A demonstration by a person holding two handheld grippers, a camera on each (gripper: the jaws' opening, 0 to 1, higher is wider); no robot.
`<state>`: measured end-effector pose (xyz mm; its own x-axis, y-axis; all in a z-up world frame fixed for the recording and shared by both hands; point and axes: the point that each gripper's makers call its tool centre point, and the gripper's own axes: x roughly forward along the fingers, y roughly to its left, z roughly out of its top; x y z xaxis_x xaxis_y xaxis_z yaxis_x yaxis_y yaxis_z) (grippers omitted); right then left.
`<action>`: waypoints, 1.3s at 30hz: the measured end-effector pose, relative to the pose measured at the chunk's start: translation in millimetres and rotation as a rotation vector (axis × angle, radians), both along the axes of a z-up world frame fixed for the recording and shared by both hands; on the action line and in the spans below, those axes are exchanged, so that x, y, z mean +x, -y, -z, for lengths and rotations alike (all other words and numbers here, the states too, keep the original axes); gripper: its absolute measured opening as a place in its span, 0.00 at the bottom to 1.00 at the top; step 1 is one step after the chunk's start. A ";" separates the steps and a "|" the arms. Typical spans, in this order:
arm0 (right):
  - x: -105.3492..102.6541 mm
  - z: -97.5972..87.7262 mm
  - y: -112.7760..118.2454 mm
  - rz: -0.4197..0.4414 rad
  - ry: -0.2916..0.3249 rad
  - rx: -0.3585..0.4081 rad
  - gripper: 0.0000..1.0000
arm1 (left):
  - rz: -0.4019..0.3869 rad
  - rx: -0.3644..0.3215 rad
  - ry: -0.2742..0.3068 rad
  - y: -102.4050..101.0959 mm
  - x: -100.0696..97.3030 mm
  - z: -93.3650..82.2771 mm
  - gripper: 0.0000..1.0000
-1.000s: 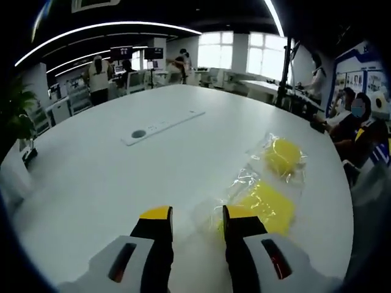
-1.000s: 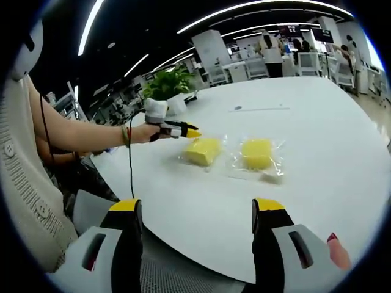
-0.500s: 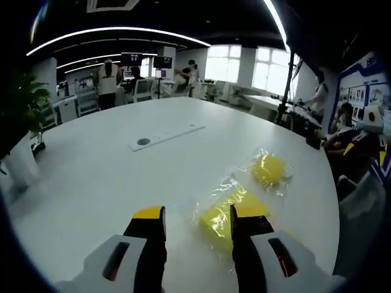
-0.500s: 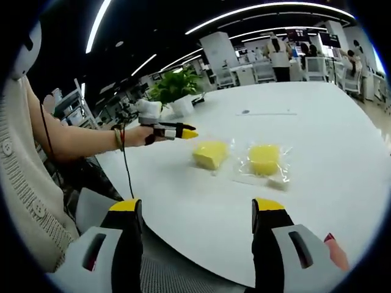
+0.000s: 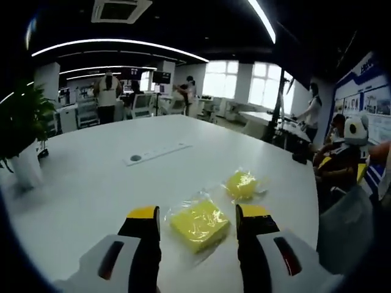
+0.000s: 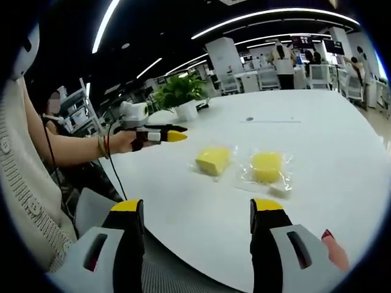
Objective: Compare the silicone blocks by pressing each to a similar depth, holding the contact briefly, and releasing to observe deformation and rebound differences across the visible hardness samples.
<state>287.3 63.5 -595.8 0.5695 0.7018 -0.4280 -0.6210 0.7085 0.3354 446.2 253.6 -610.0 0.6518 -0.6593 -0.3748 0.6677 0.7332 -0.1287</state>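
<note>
Two yellow silicone blocks in clear plastic bags lie on a white table (image 5: 91,183). In the left gripper view the nearer block (image 5: 199,223) sits just ahead of my open left gripper (image 5: 197,215), in line with the gap between its jaws; the second block (image 5: 241,184) lies farther to the right. In the right gripper view my right gripper (image 6: 197,209) stands open over the table's near edge, well short of the square block (image 6: 213,160) and the rounder block (image 6: 267,166). The left gripper (image 6: 164,135), held by a hand, hovers left of the square block.
A potted plant (image 6: 181,93) stands near the table's far left edge, and a white power strip (image 5: 156,154) lies mid-table. The white table (image 6: 317,140) is wide. People, desks and monitors stand in the room behind. A person sits at the right (image 5: 342,152).
The left gripper has pulled back and lifted away from the nearer block, which now sits in line with its jaws rather than behind the right one. The right gripper has stayed put.
</note>
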 end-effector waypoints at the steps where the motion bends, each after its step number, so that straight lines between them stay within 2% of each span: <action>1: 1.1 -0.3 -0.2 0.002 0.003 0.001 0.67 | -0.003 -0.007 0.004 0.4 -4.4 -2.8 0.50; 9: 8.4 -1.5 -2.1 0.020 0.026 0.020 0.68 | -0.008 -0.036 0.018 2.5 -41.1 -15.1 0.51; 12: 11.7 -4.1 -3.3 0.030 0.047 0.030 0.67 | -0.044 -0.082 0.013 -0.6 -55.1 -21.2 0.52; 17: 13.7 -5.1 -5.3 0.037 0.052 0.046 0.67 | -0.090 -0.117 0.008 -6.8 -76.2 -26.6 0.55; 23: 10.8 0.0 -7.9 0.031 0.046 0.041 0.69 | -0.144 -0.151 -0.020 -17.8 -100.4 -22.3 0.59; 25: 10.9 2.0 -6.8 0.039 0.042 0.035 0.69 | -0.168 -0.180 -0.026 -20.7 -106.0 -23.8 0.59; 29: 13.4 8.7 -3.3 0.065 0.024 0.026 0.71 | -0.177 -0.175 -0.027 -22.4 -113.8 -22.2 0.60; 34: 15.6 12.2 -1.3 0.091 0.024 0.035 0.71 | -0.221 -0.207 -0.030 -28.5 -116.5 -21.7 0.63; 39: 14.5 11.0 -2.0 0.097 0.023 0.052 0.69 | -0.214 -0.208 -0.041 -25.8 -122.7 -18.9 0.63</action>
